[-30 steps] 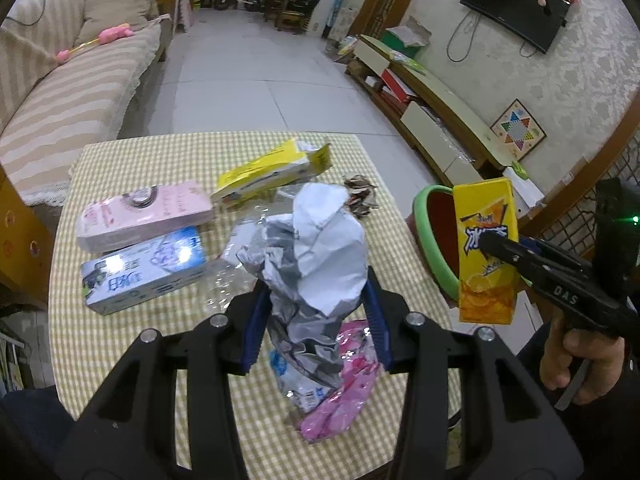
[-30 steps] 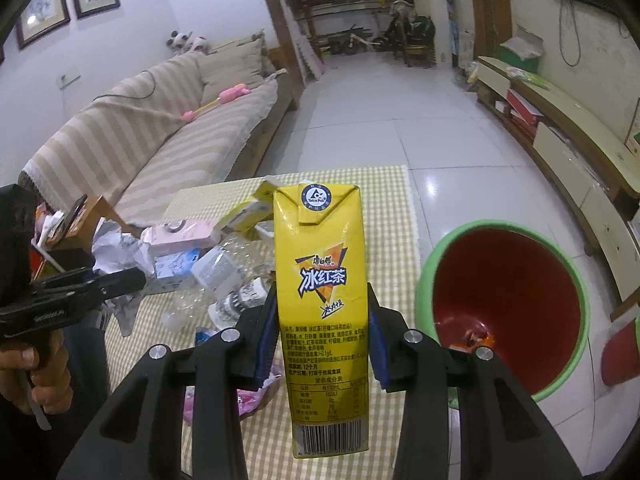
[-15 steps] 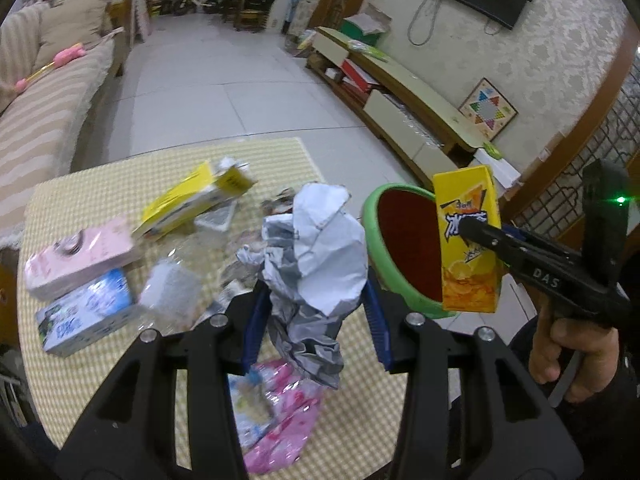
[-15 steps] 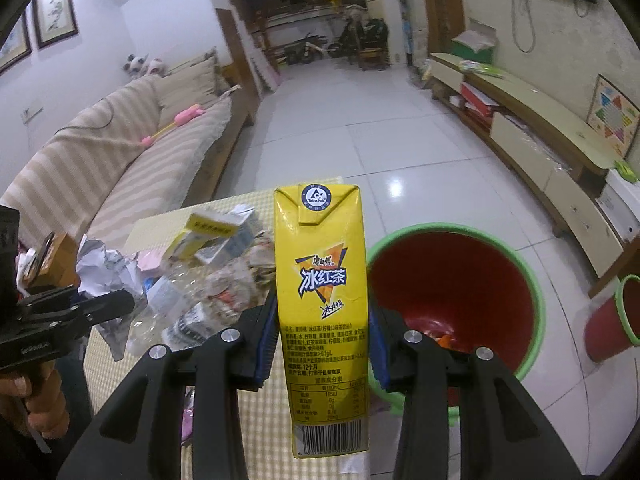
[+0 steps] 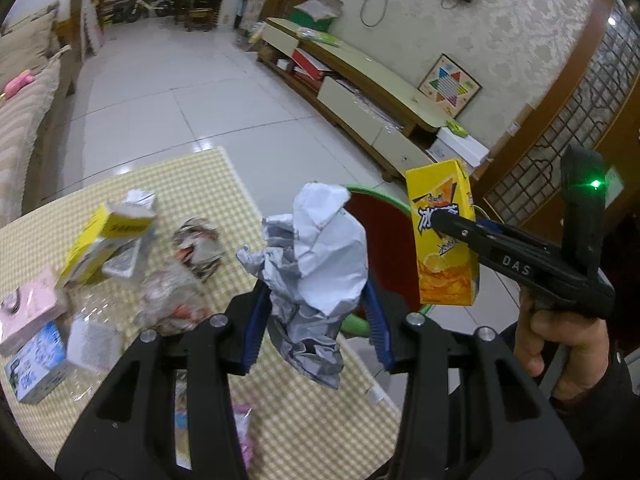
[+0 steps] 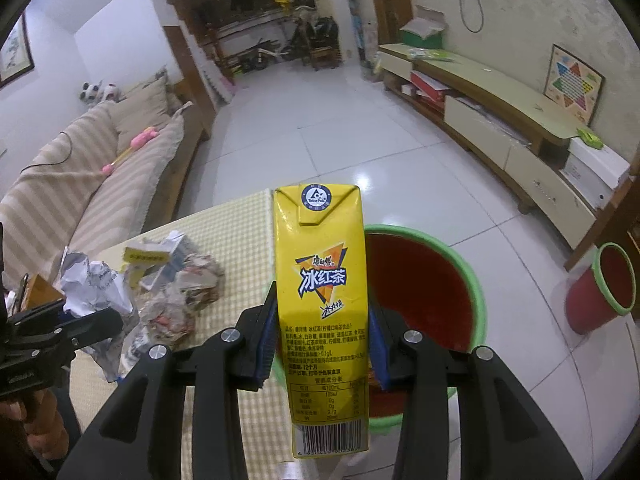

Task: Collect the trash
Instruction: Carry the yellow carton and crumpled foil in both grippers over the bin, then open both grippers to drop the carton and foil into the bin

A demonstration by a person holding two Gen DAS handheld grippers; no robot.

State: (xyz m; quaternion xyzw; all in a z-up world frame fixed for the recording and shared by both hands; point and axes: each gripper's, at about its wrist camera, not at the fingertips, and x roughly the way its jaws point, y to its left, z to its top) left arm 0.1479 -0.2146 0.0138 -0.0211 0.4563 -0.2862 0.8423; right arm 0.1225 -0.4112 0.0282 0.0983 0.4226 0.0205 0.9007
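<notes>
1. L gripper: blue-padded fingers clamped on a crumpled grey-white paper wad; wad stands up out of the grip, its lower tail hangs below the pads; held in the air above the desk's right edge.
2. R gripper: fingers pressed on both sides of a yellow iced-tea carton; carton upright, folded top up, barcode at the bottom; held off the desk, in front of the bin's near-left rim.
3. From L wrist view the R gripper shows at right w/ carton in its tip; a hand wraps the handle; green light on the unit.
4. Bin: red inside, green rim, on the floor just right of the desk; sth small lies at the bottom, too unclear to name; in L view the bin sits behind wad and carton.
5. Desk, yellow check cloth: leftover trash in a heap at left-centre; yellow-white box, crumpled wrappers, clear plastic, pink box, blue-white carton, pink wrapper near the edge; heap blurred.
6. Second, smaller red bucket w/ green rim on the floor at far right, well apart from the desk.
</notes>
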